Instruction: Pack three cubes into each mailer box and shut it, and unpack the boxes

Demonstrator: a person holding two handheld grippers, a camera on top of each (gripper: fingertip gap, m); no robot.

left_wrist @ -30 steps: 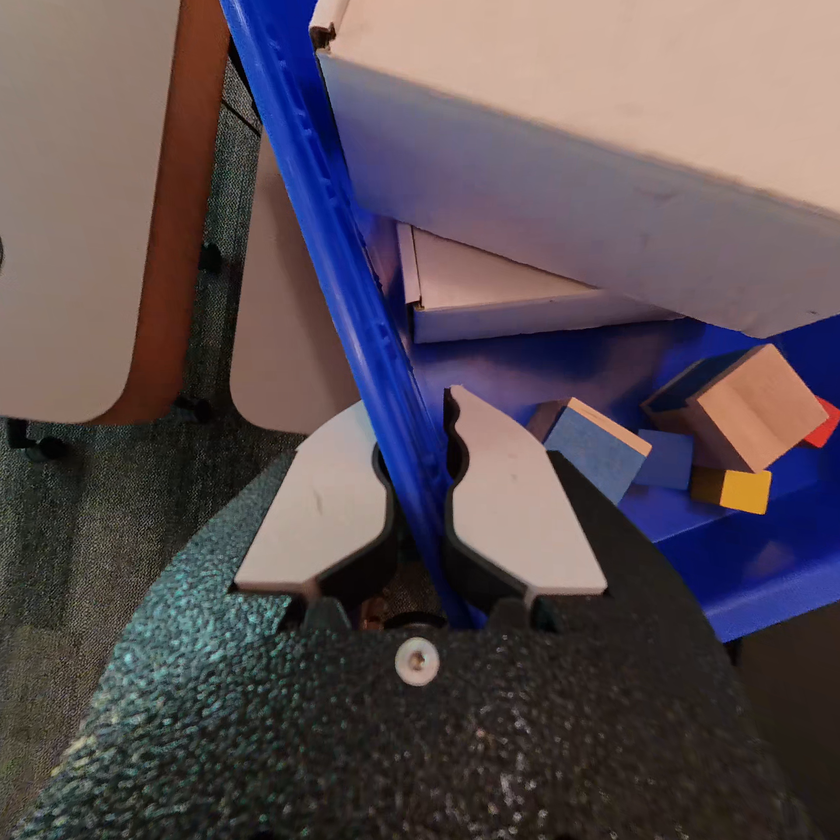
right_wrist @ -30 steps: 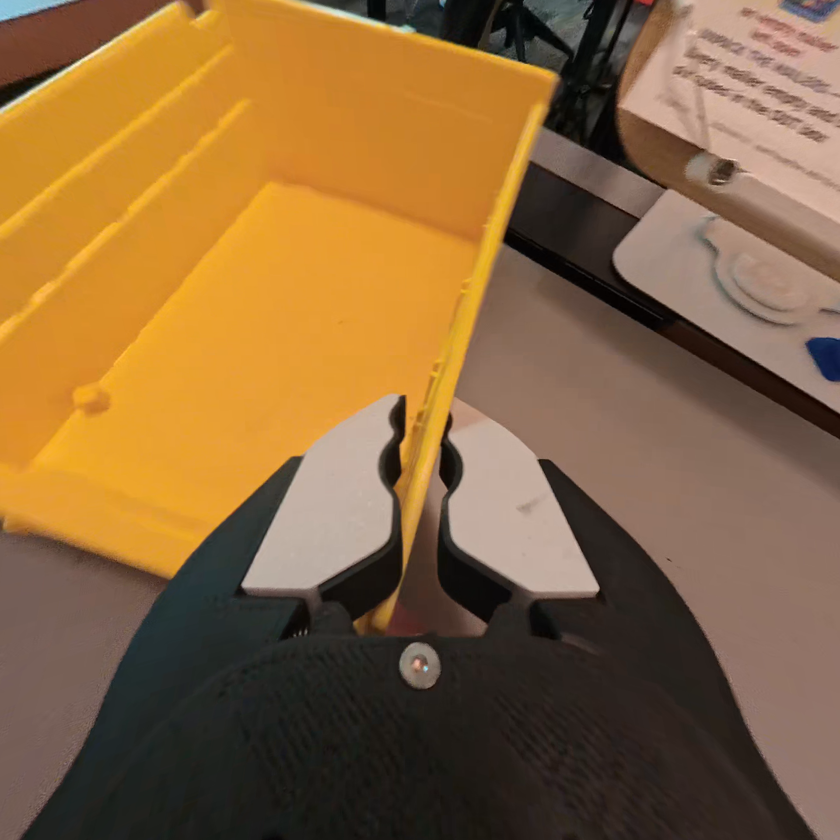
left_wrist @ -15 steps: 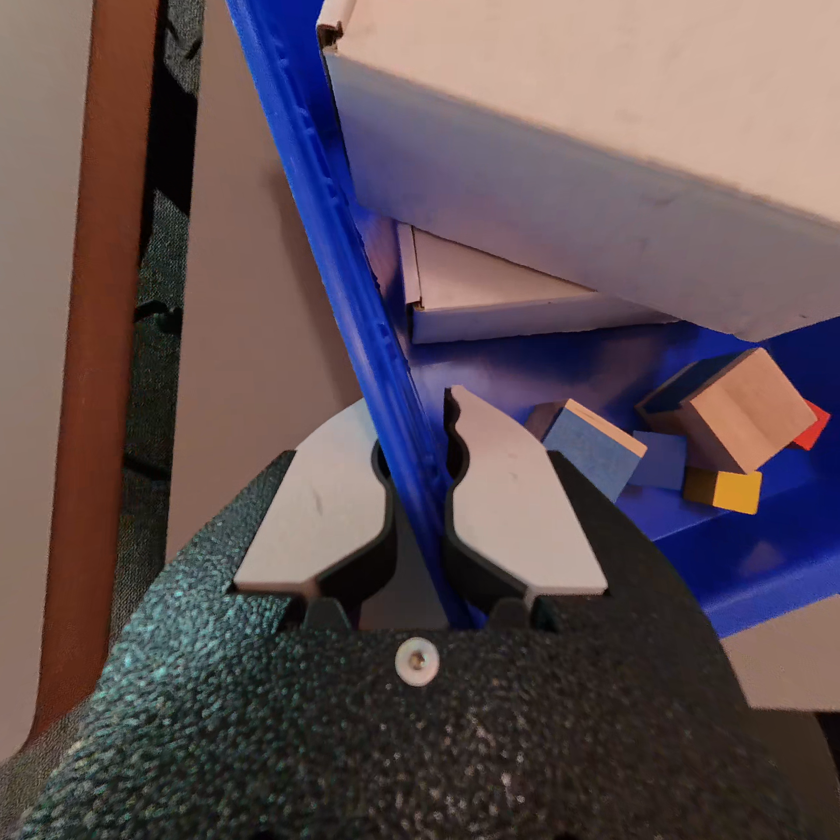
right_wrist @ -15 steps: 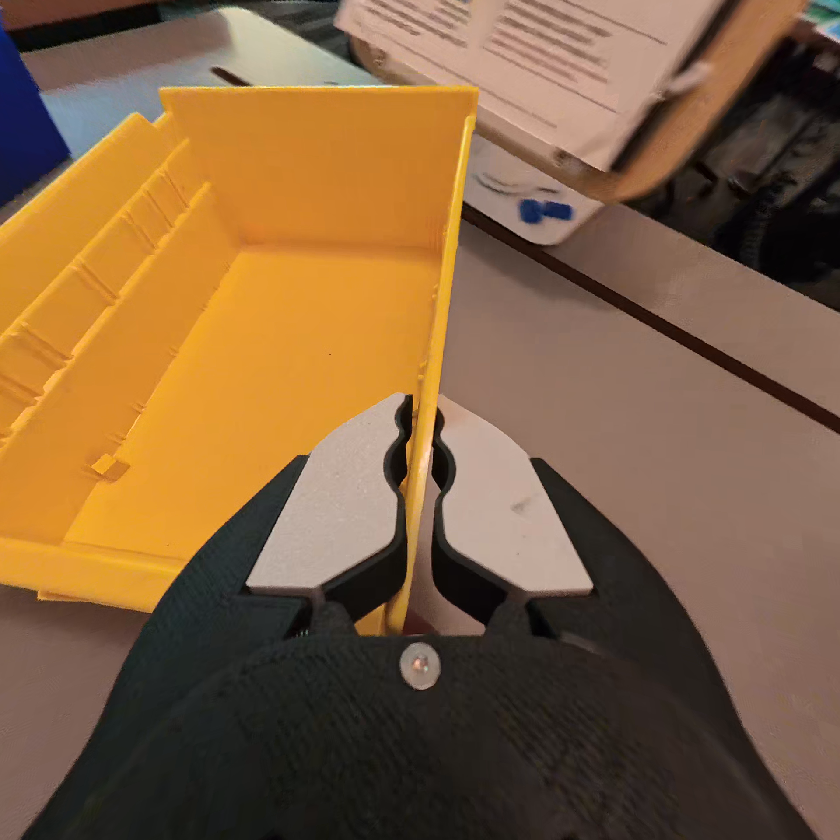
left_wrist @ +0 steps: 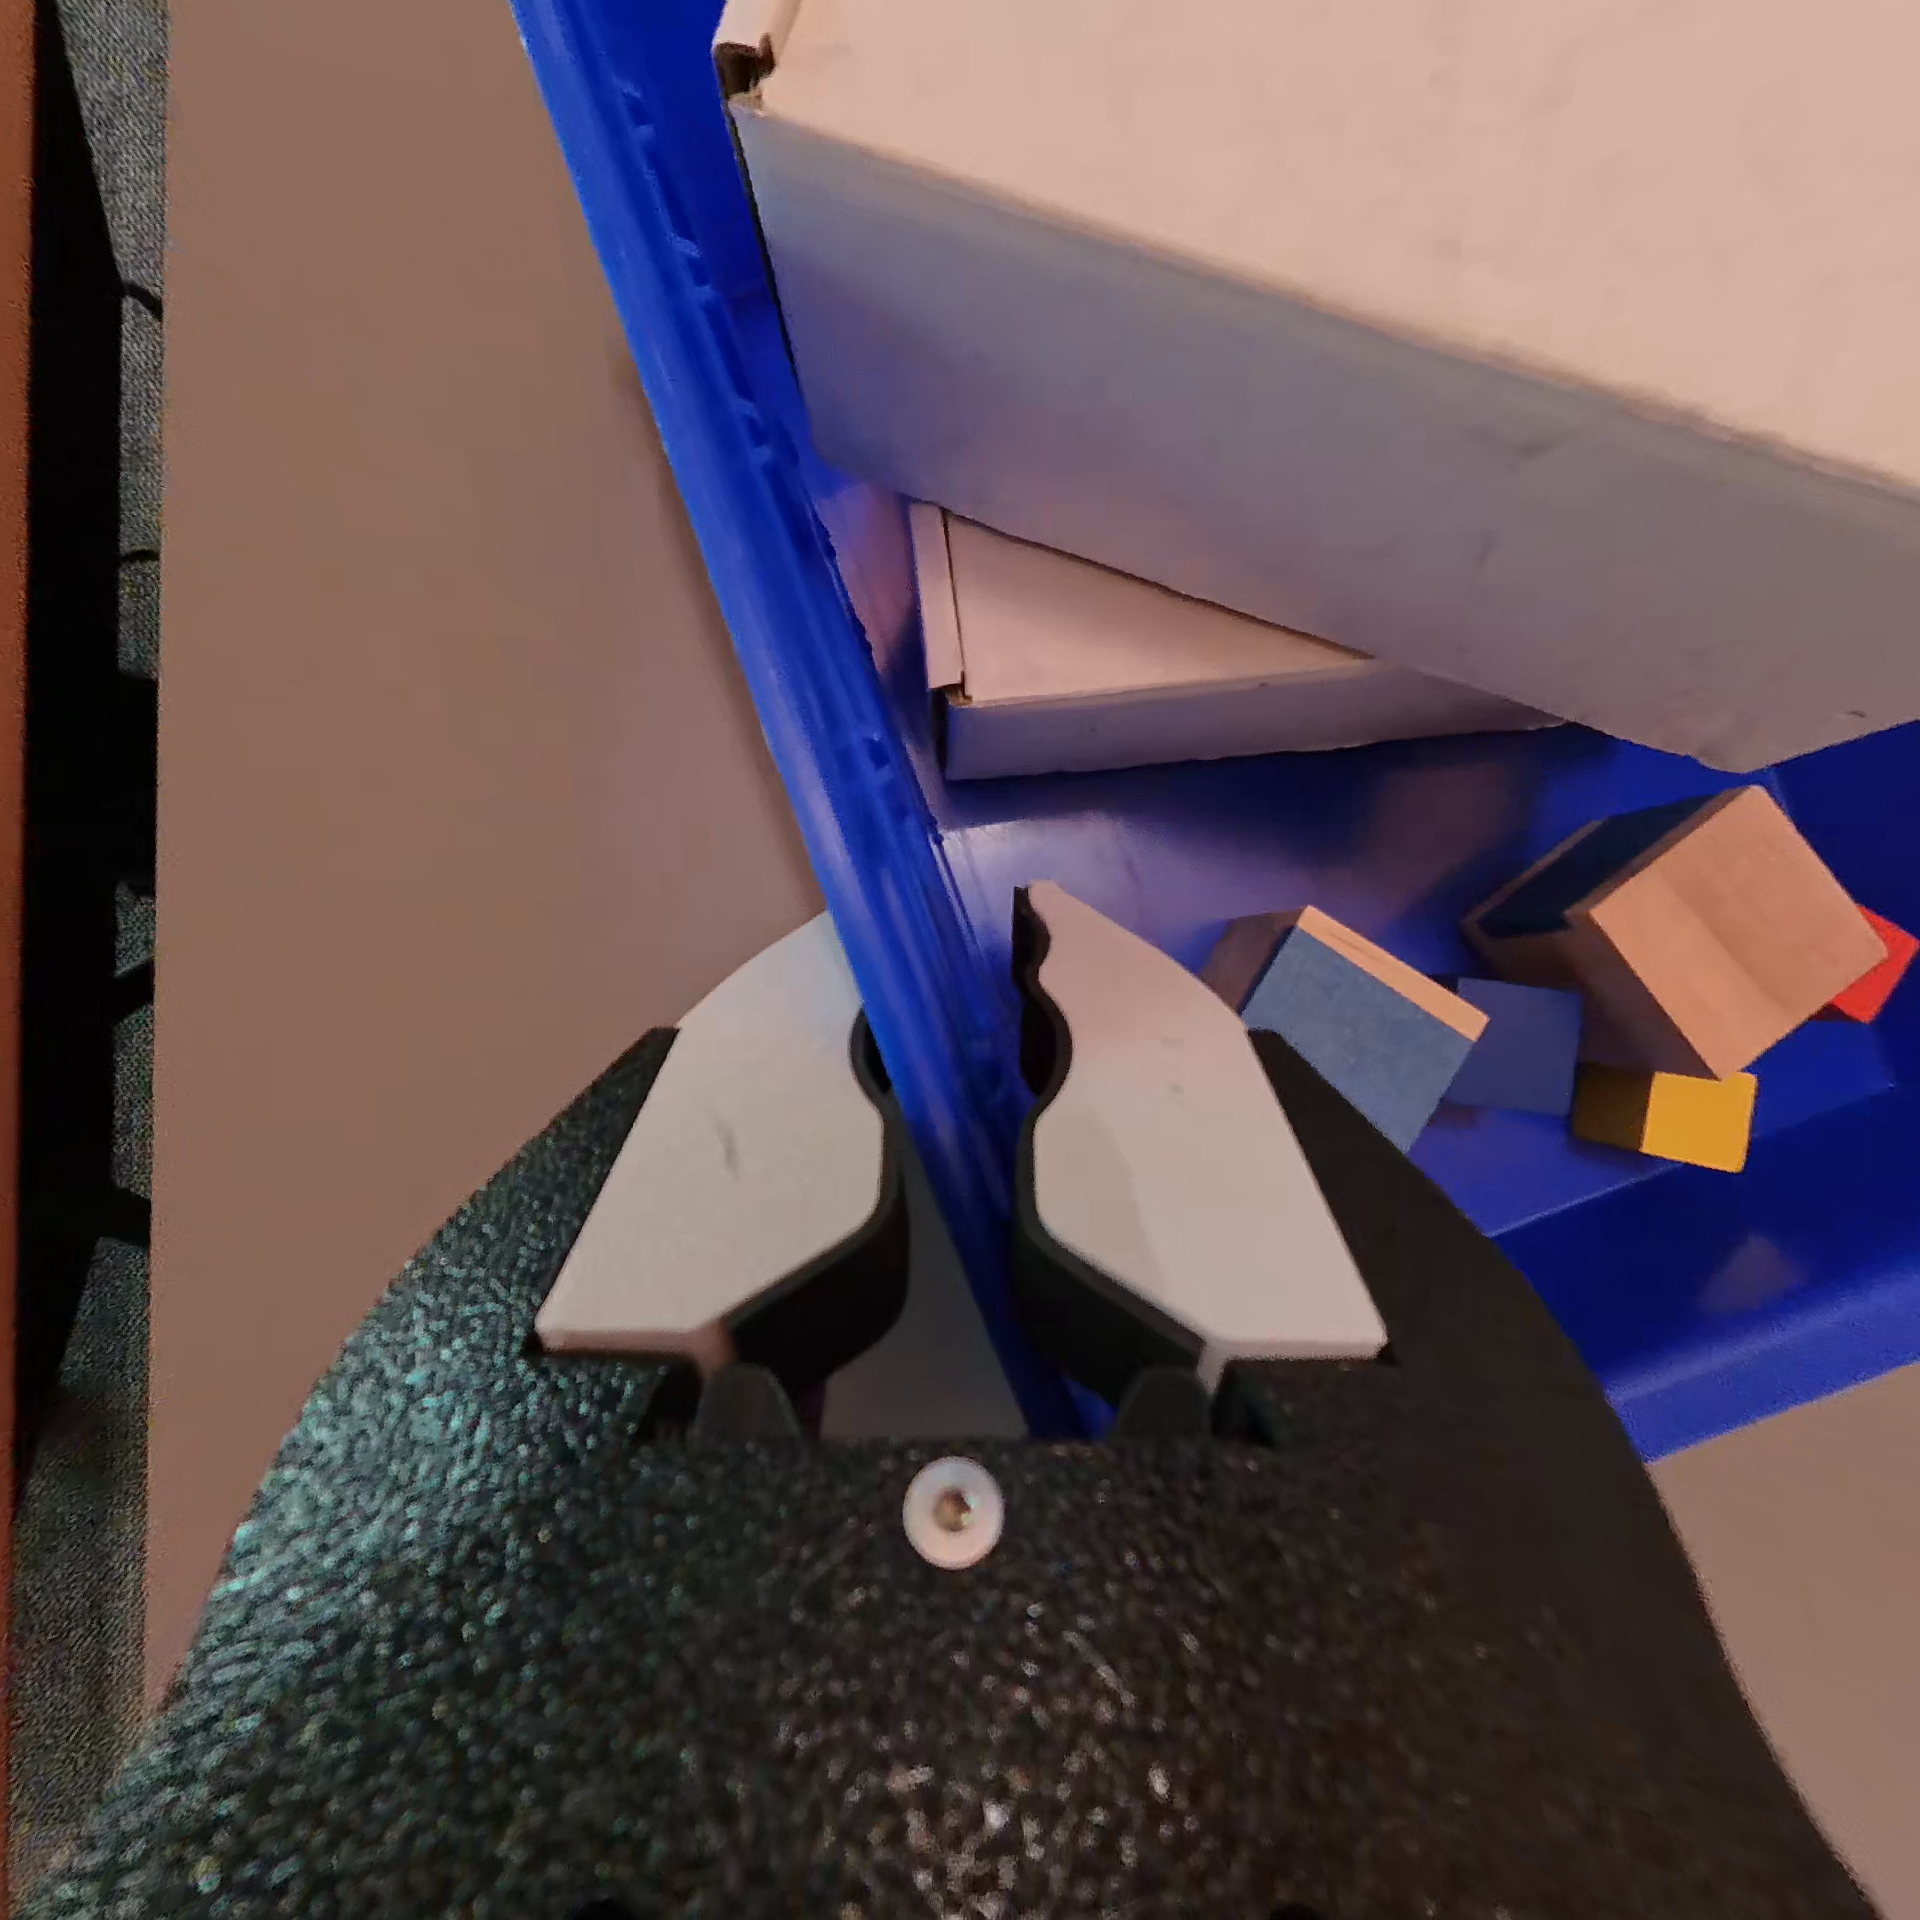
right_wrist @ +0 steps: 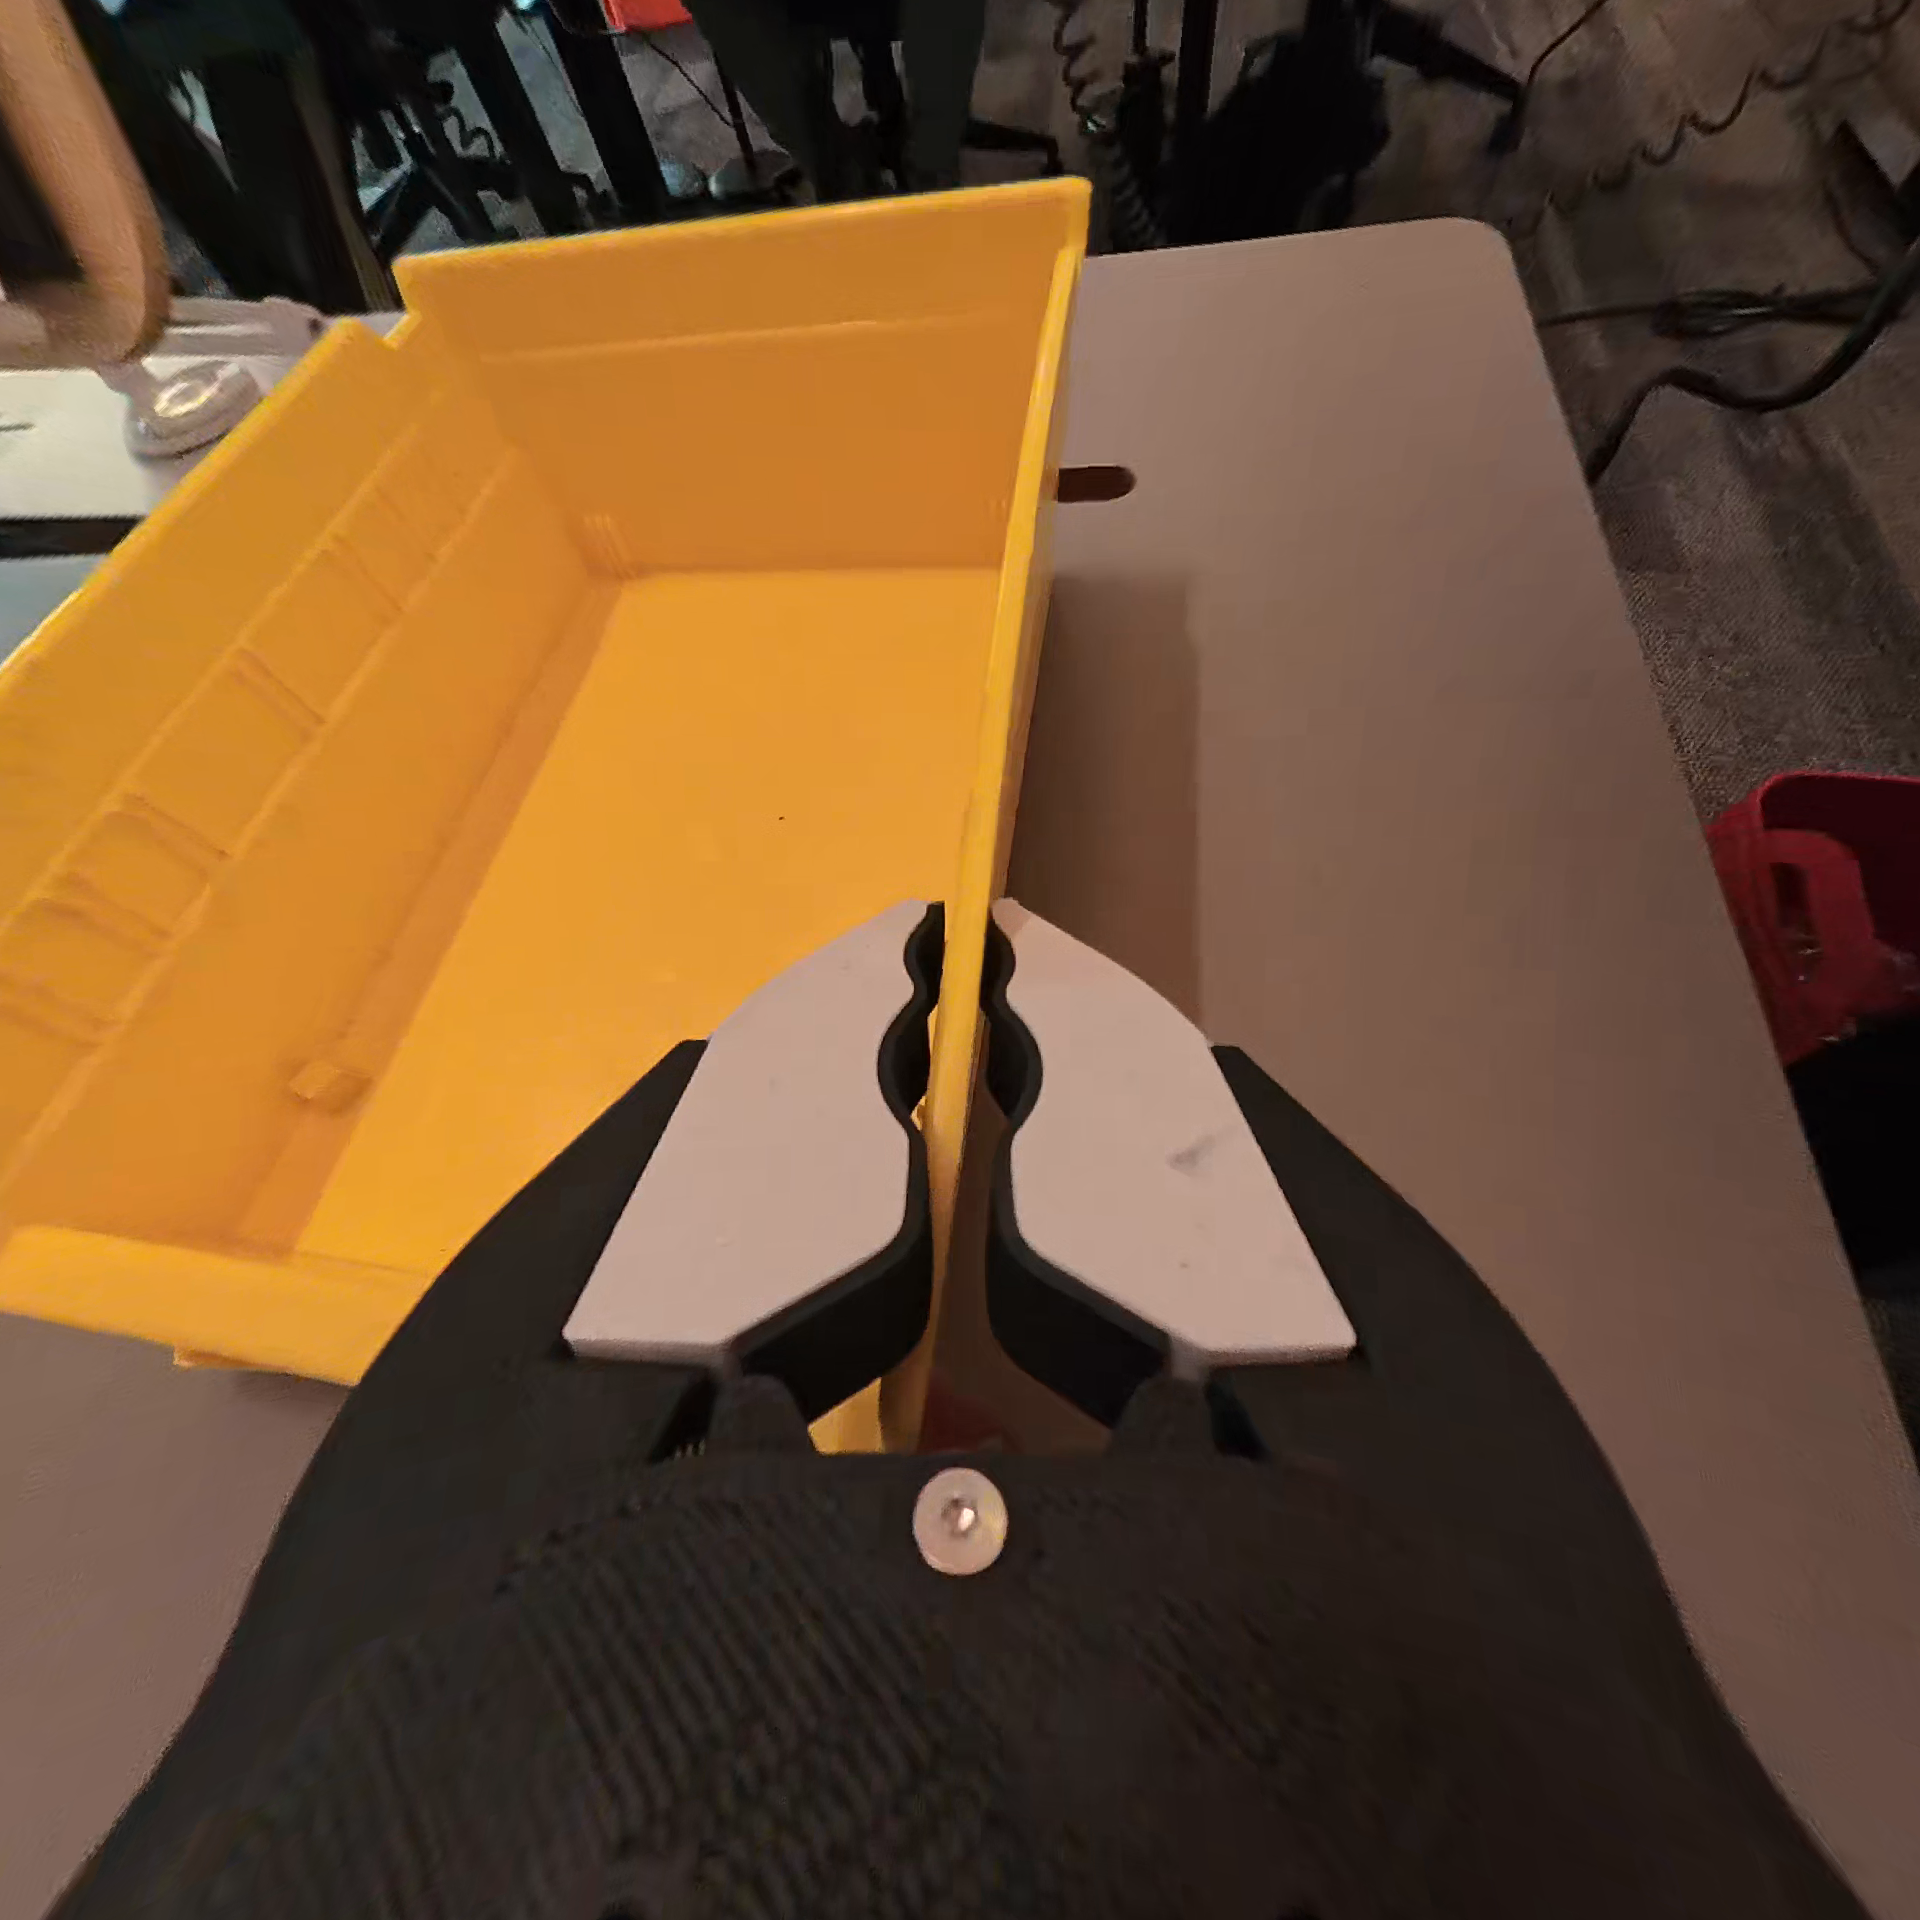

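My left gripper point(left_wrist: 940, 935) is shut on the left side wall of a blue bin point(left_wrist: 790, 582). In the bin lie a large white mailer box point(left_wrist: 1299, 364), a smaller white mailer box point(left_wrist: 1122, 675) under it, and several cubes: a light blue one point(left_wrist: 1351, 1029), a bare wood one point(left_wrist: 1725, 925), a yellow one point(left_wrist: 1662, 1117) and a red one point(left_wrist: 1881, 982). My right gripper point(right_wrist: 964, 920) is shut on the right side wall of an empty yellow bin point(right_wrist: 727, 790) that sits on the table.
The grey table point(right_wrist: 1351, 831) runs to the right of the yellow bin, with its edge and carpet beyond. A red object point(right_wrist: 1818, 914) sits on the floor at right. Cables and stands crowd the back. A table top point(left_wrist: 416, 623) shows left of the blue bin. Left tips to right tips: about 85 centimetres.
The right gripper has swung the yellow bin round, so the background shifted from a paper stand to the table's far end. The left gripper carried the blue bin from over carpet to over the table.
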